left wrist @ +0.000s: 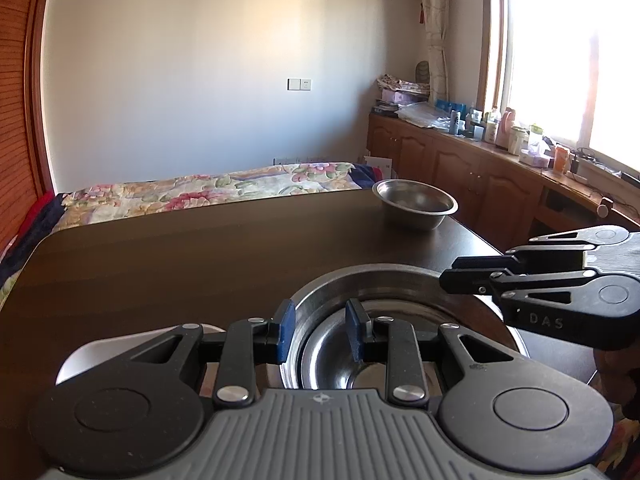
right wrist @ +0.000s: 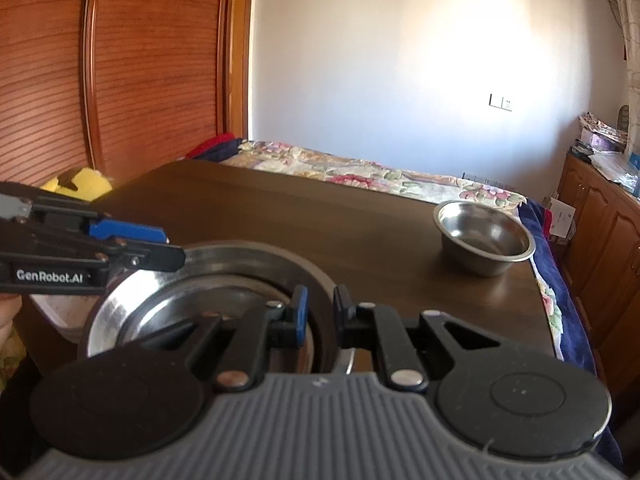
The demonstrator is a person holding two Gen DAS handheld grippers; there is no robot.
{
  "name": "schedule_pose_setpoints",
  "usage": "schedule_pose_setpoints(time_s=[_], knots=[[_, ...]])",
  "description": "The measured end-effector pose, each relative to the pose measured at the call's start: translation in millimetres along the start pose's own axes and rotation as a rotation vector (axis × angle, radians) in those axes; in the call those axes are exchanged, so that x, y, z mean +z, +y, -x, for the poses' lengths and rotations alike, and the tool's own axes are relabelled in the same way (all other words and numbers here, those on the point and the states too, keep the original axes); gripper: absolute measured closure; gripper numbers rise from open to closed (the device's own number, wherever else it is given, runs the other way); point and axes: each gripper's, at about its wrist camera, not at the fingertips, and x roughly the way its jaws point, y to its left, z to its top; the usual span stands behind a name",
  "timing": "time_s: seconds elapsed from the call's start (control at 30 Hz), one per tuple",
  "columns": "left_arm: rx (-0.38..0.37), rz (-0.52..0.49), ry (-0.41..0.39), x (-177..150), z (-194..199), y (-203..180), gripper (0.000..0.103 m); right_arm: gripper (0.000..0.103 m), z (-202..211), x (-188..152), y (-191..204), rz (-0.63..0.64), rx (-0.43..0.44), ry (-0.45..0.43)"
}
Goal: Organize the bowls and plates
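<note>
A dark wooden table [left wrist: 160,264] fills the middle of the frame, with a floral bedspread [left wrist: 208,188] behind it. At the right, wooden cabinets [left wrist: 452,164] carry bottles under a bright window [left wrist: 568,72]; a slatted wardrobe door [right wrist: 120,72] fills the upper left.

Silver steel bowl [left wrist: 415,203], dark brown table [left wrist: 200,264], floral-patterned bedspread [left wrist: 208,190], blue-padded black claw [left wrist: 320,330]

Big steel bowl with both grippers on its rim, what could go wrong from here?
1. The left gripper and right gripper each straddle only the thin rim of the big steel bowl; the smooth metal may slip or tilt if lifted unevenly.
2. The small steel bowl sits near the table corner; a careless swing could knock it off.
3. A smaller bowl seems nested inside; tilting may shift it.
</note>
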Motion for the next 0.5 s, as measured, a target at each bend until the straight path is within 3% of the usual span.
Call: schedule_pose_setpoints(time_s=[0.13,0.23,0.37,0.4,0.47,0.5], knots=[[0.006,-0.016,0.005,6.4,-6.7,-1.6,0.064,0.088,3.4,2.4,-9.5,-0.02,-0.008,-0.024],[0.009,-0.033,0.01,12.9,-11.6,-4.2,0.043,0.088,4.8,4.2,-19.2,-0.041,-0.017,-0.041],[0.003,-0.035,0.002,22.6,-17.5,-6.2,0.008,0.086,6.6,9.2,-35.2,-0.063,-0.029,-0.06],[0.007,-0.036,0.001,26.2,-19.6,-7.0,0.003,0.08,6.6,11.0,-39.4,-0.067,-0.034,-0.066],[0.014,-0.042,0.003,32.8,-24.0,-8.3,0.0,0.063,7.2,13.6,-48.9,-0.074,-0.045,-0.079],[0.014,-0.046,0.005,36.5,-26.6,-9.2,0.0,0.059,7.0,15.7,-53.5,-0.077,-0.05,-0.085]])
